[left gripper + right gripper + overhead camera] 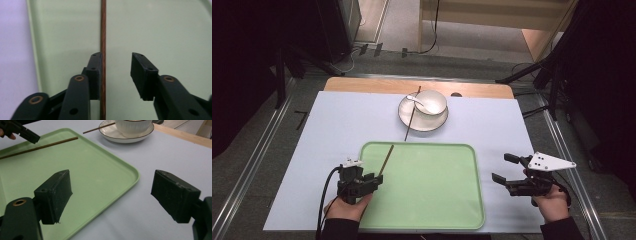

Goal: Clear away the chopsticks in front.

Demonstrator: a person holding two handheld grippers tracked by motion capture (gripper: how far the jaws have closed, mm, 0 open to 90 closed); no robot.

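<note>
Both grippers have their fingers spread: the left gripper [373, 179] straddles a chopstick [103, 32] that lies against one finger [95, 72] without being pinched, and the right gripper [507, 168] holds nothing. The chopstick lies on the green tray [432, 210]. Beyond sits a plate [437, 122] with bowl [432, 100], spoon [418, 101] and second chopstick [410, 120].

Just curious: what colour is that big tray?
Pale green tray, seen best in the high view.

A wooden table [362, 85] under a pale sheet [337, 125] stands on grey floor [257, 150]; metal rails [242, 180] flank it, dark surroundings, cables [432, 45] behind.
</note>
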